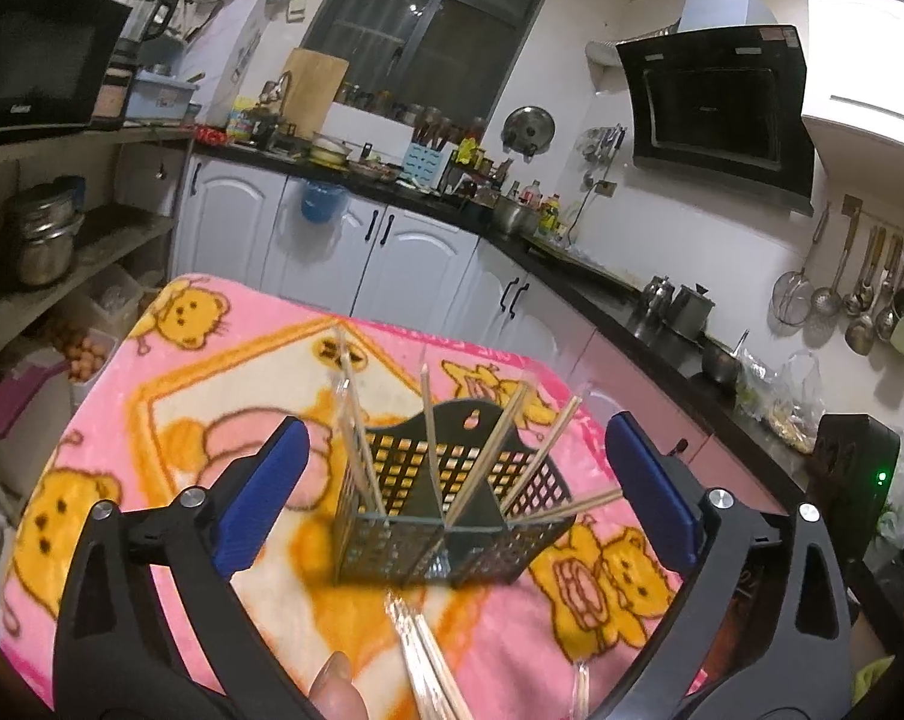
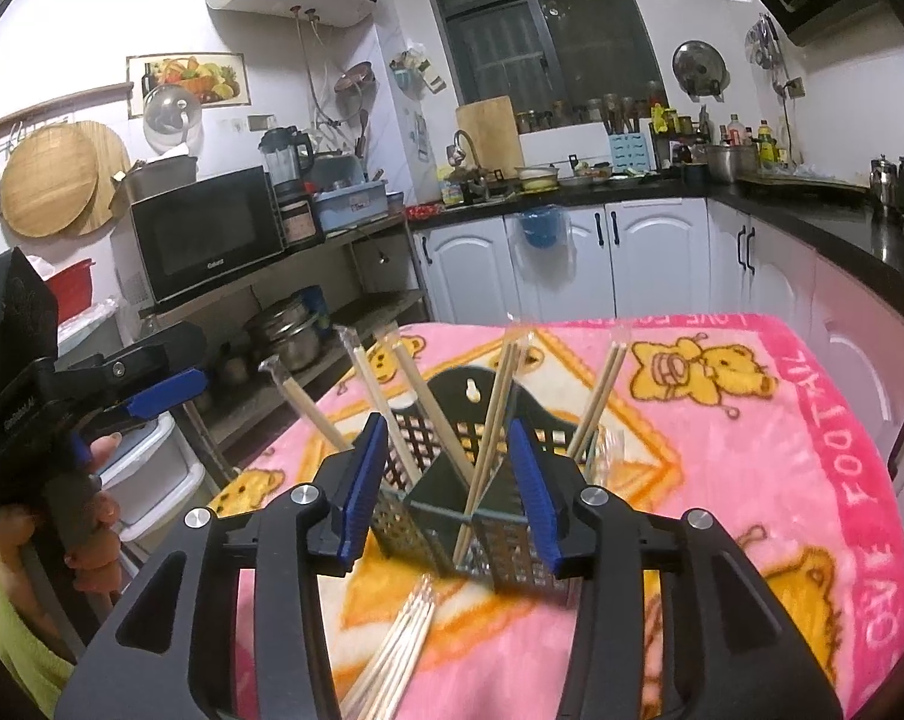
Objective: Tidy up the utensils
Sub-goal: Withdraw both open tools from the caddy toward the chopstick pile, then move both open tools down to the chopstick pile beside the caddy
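Note:
A dark green perforated utensil caddy (image 1: 452, 516) stands on the pink blanket (image 1: 224, 408), with several wooden chopsticks (image 1: 488, 456) leaning in its compartments. It also shows in the right wrist view (image 2: 452, 480). A loose bundle of chopsticks (image 1: 428, 666) lies on the blanket in front of it, also seen in the right wrist view (image 2: 398, 654). My left gripper (image 1: 452, 492) is open and empty, its jaws wide on both sides of the caddy. My right gripper (image 2: 446, 492) is open and empty, its jaws flanking the caddy's front. The left gripper (image 2: 152, 396) appears at the left in the right wrist view.
The blanket-covered table (image 2: 812, 480) stands in a kitchen. White cabinets and a black counter (image 2: 842, 222) run behind and to the right. A shelf with a microwave (image 2: 206, 234) and pots stands to the left. A clear wrapped utensil (image 1: 581, 684) lies near the table's front edge.

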Demonstrator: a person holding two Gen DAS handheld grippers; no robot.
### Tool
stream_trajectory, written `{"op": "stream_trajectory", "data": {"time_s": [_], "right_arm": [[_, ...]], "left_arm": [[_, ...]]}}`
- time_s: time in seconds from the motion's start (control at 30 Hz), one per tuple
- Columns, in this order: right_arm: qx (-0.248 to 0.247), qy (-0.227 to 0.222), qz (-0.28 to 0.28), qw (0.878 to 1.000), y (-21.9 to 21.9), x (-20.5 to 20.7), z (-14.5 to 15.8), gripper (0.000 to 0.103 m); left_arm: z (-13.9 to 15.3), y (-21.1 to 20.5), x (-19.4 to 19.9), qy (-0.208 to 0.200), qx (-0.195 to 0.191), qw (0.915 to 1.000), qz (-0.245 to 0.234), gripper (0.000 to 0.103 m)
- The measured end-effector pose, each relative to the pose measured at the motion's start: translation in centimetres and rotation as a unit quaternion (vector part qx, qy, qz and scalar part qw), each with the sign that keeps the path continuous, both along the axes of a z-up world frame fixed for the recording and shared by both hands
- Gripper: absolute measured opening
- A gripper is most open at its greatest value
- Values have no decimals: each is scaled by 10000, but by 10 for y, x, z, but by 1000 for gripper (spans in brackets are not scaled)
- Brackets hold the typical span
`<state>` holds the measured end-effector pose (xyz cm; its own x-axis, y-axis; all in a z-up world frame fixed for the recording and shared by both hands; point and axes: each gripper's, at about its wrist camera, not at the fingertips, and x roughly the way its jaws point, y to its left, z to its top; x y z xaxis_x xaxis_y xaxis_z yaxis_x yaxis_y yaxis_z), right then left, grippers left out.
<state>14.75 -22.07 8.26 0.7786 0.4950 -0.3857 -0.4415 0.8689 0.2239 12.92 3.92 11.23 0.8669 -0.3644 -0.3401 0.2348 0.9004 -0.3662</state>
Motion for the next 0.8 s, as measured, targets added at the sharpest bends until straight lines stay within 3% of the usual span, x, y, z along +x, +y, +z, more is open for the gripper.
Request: {"op": "stream_trajectory", "data": {"time_s": [0.27,0.8], "right_arm": [[-91,199,46,9998,-4,-11,-16,45],[-341,508,219,9979,3,-21,-42,45]], "left_arm": [[-23,4,-12,277,-6,9996,38,92],[-62,-10,-19,718,562,9958,126,92]]}}
